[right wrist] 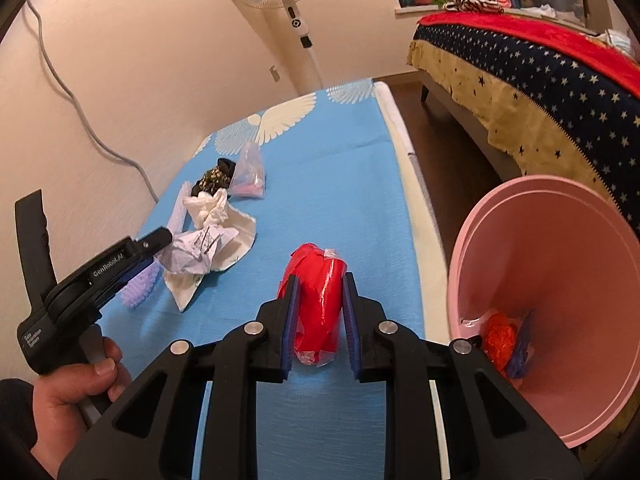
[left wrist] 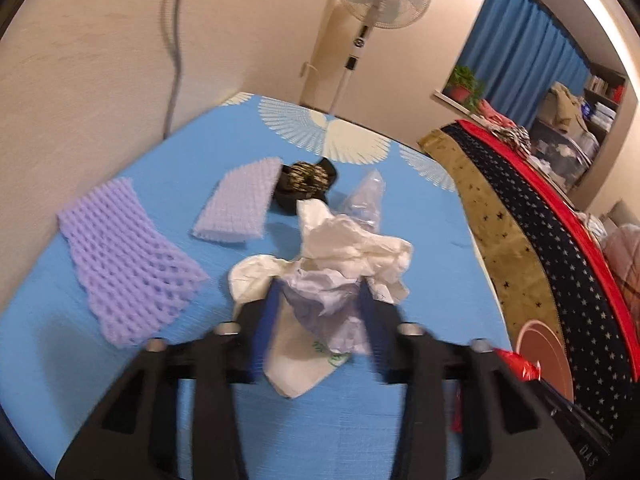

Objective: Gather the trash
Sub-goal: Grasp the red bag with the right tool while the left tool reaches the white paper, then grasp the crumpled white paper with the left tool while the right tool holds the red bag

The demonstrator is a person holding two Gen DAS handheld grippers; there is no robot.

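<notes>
Trash on blue tablecloth (left wrist: 168,160) – two lilac foam nets (left wrist: 132,264), left gripper (left wrist: 320,296) pinching crumpled paper (left wrist: 320,296) over flat white bag (left wrist: 296,364), right gripper (right wrist: 319,280) clamped on glossy red plastic wad (right wrist: 318,300), one round pink bin (right wrist: 560,264) just right.

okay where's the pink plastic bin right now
In the right wrist view the pink plastic bin sits at the right, off the edge of the blue cloth-covered table, beside the star-patterned bedspread; some orange and purple trash is already inside it.
</notes>
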